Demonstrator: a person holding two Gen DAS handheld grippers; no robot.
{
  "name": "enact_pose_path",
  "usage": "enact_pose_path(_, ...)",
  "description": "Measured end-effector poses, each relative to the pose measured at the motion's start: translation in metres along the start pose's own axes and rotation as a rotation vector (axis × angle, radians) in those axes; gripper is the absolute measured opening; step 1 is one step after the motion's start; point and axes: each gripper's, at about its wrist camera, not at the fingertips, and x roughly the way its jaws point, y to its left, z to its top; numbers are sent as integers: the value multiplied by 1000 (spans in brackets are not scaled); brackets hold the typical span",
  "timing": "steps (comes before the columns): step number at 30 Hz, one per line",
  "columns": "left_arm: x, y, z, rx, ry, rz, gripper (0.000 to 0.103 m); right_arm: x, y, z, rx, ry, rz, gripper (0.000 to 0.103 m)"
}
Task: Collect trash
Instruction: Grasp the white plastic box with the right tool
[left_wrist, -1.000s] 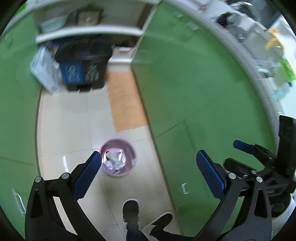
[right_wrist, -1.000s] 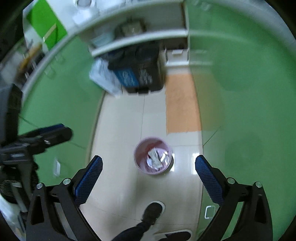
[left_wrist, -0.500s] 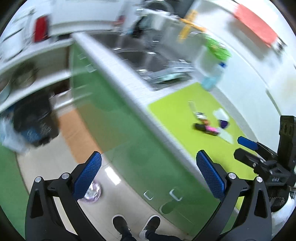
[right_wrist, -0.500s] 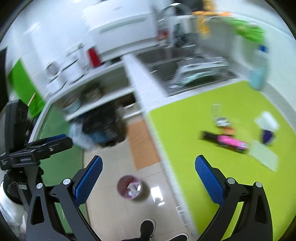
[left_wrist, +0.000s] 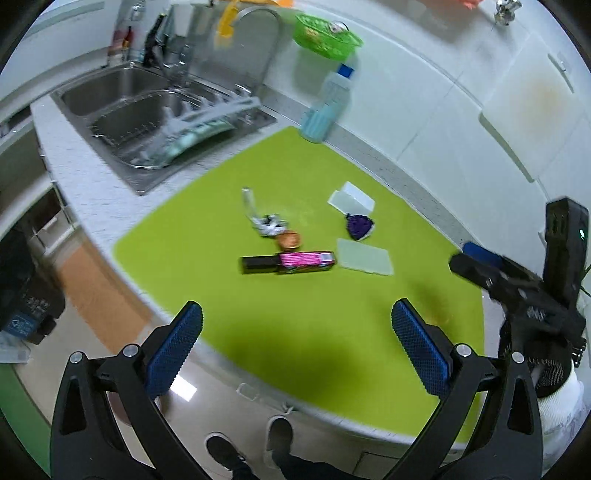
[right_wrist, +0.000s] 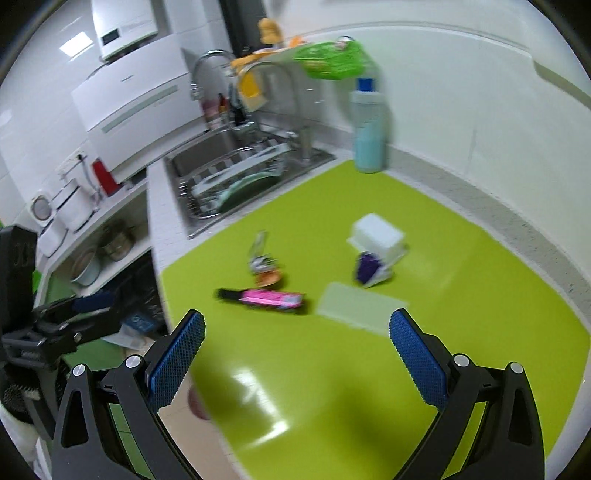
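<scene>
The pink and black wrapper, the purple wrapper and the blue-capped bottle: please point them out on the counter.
pink and black wrapper (left_wrist: 288, 262): left wrist view, on its pink middle.
purple wrapper (left_wrist: 359, 226): left wrist view, on its crumpled centre.
blue-capped bottle (right_wrist: 368, 136): right wrist view, on its pale blue body.

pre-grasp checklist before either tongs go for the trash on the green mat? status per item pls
1. Left tongs open and empty: ok.
2. Right tongs open and empty: ok.
3. Trash in view on the green mat: ok. The pink-and-black wrapper, crumpled foil and purple wrapper all show.
4. Path to the pink-and-black wrapper clear: ok, only bare mat between it and both tongs.
5. Targets separated for a clean pick: not ok. The foil touches the small orange piece.
6. Waste bin position known: cannot tell, only a pinkish sliver shows at the counter edge in the right wrist view.
</scene>
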Motion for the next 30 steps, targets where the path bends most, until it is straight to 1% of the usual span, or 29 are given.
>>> enact_pose_path(3, 24, -13, 7, -6, 17, 8, 100, 26, -29, 19, -24, 37, -10, 96)
enact_pose_path(5, 40, -21, 12, -13, 25, 16, 100, 44, -40, 30, -61, 64, -18, 96)
enact_pose_path(12, 81, -26, 23, -64, 57, 57, 100, 122, -63, 62, -217, 183, -5, 96)
enact_pose_path(15, 89, -23, 21, -84, 69, 76, 100, 159, -70, 71, -257, 235, 7, 96)
enact_pose_path(20, 94, -15, 18, -119, 76, 103, 100, 193, -78, 78, -268, 281, 27, 95)
enact_pose_path(21, 94, -14, 17, -126, 77, 106, 100, 197, -78, 78, -273, 290, 29, 91)
enact_pose_path(23, 95, -11, 17, -136, 76, 112, 100, 205, -77, 77, -294, 322, 29, 69)
enact_pose_path(26, 96, -9, 20, -147, 74, 119, 100, 211, -76, 75, -302, 344, 30, 59)
enact_pose_path(30, 101, -10, 27, -139, 74, 125, 100, 209, -77, 77, -306, 323, 28, 42)
